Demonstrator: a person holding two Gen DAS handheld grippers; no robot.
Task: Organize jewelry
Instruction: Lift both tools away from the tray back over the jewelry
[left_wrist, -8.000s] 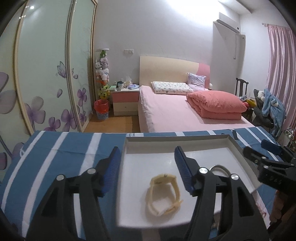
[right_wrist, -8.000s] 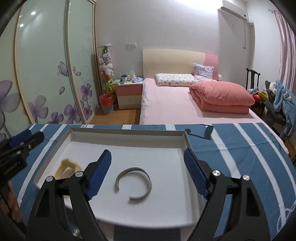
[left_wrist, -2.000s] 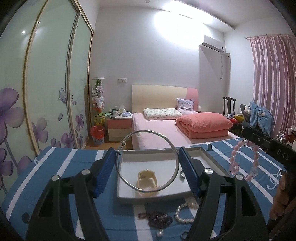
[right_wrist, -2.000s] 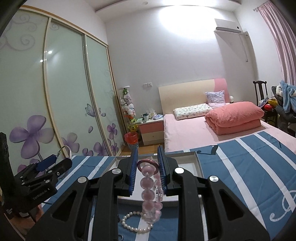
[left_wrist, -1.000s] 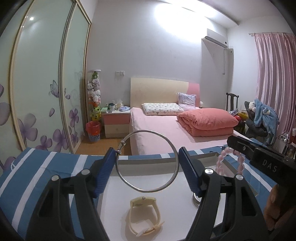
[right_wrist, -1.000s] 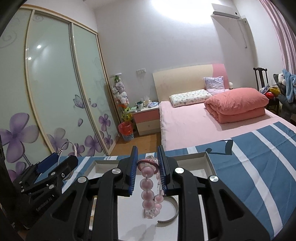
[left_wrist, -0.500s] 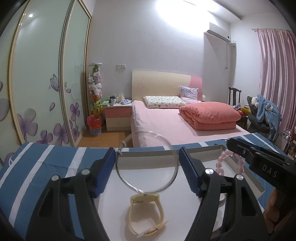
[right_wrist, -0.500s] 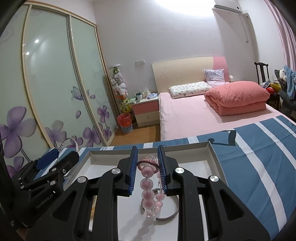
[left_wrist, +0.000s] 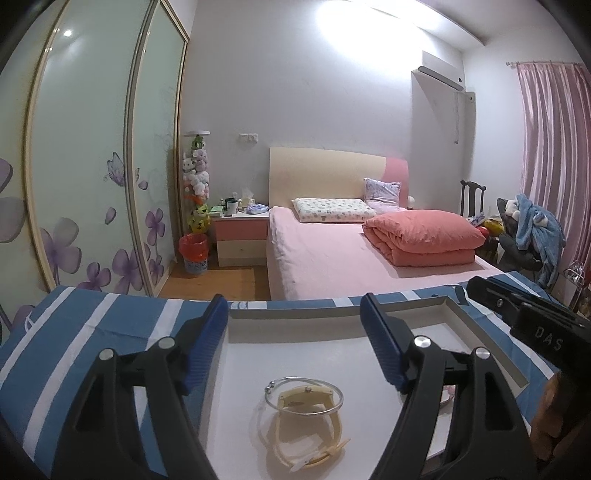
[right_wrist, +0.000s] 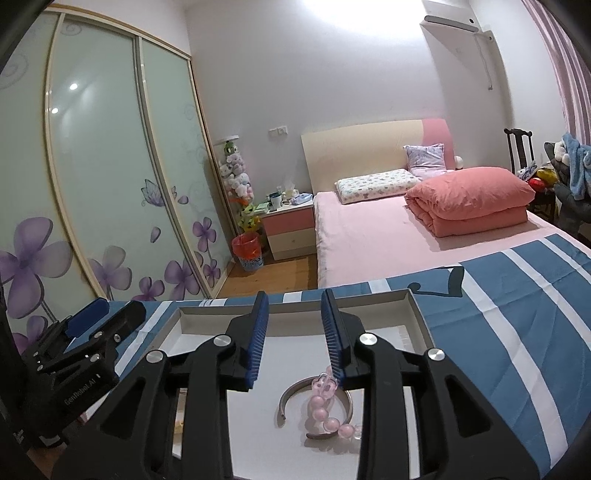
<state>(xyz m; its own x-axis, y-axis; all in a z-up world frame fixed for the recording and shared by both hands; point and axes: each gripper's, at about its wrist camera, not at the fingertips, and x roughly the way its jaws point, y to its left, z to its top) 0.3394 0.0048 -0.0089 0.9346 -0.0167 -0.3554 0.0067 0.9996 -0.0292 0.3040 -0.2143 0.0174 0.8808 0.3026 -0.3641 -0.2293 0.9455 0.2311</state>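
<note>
A white tray sits on the blue striped cloth. My left gripper is open and empty above it. Below it a thin silver bangle lies on top of a cream yellow watch in the tray. My right gripper is open over the same tray. A pink bead bracelet lies under it across an open silver cuff. The right gripper's body shows at the right of the left wrist view, and the left gripper's body at the left of the right wrist view.
The striped cloth covers the surface around the tray. Beyond it are a pink bed, a bedside cabinet, a red bin and sliding wardrobe doors.
Both grippers have opened. The silver bangle dropped from the left gripper onto the watch. The pink bead bracelet dropped from the right gripper onto the silver cuff.
</note>
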